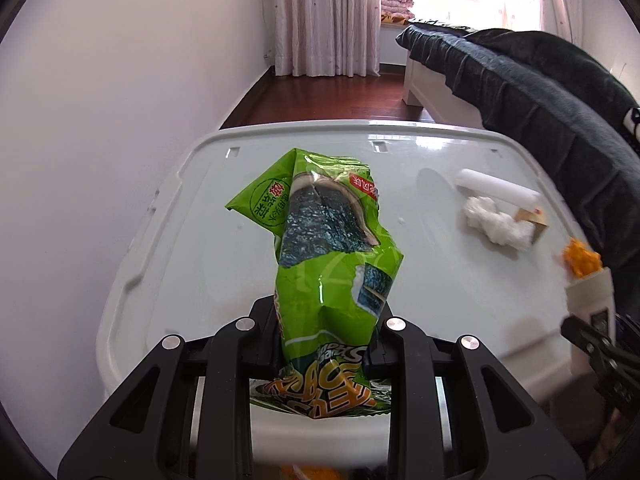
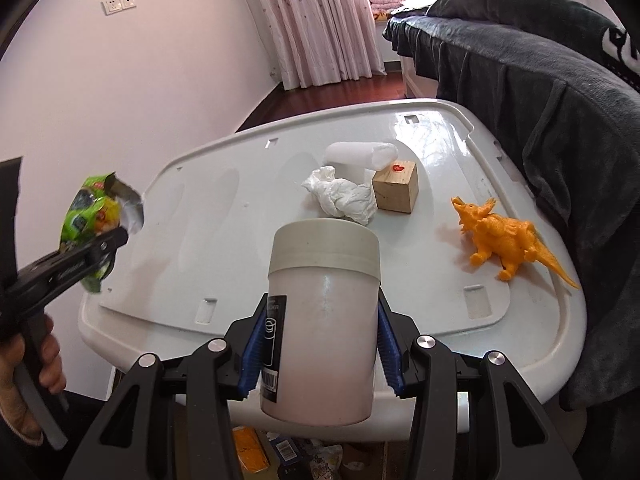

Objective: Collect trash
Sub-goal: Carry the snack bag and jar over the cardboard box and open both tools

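**Both your grippers hold trash above the white lid**

A dark blanket (image 2: pixel 540 92) hangs over the bed on the right, and its edge lies right by the big white lid (image 2: pixel 224 216). You work over this lid.

Your right gripper (image 2: pixel 320 344) squeezes a white tub (image 2: pixel 324 320) between its blue pads. The tub stands upright in the grip, at the near edge of the lid.

Your left gripper (image 1: pixel 320 340) pinches a green snack bag (image 1: pixel 324 248) with its fingers pulled in narrow. The bag is crumpled and sticks up from the grip. In the right wrist view, the bag (image 2: pixel 96 220) is out past the lid's left side, and your hand (image 2: pixel 36 364) holds the gripper's handle.

On the lid, an orange toy dinosaur (image 2: pixel 504 236) stands near the blanket. A white roll (image 2: pixel 360 156) lies at the far side. A crumpled white tissue (image 2: pixel 344 196) lies in front of it, touching a small wooden block (image 2: pixel 396 188) with a red mark on top.
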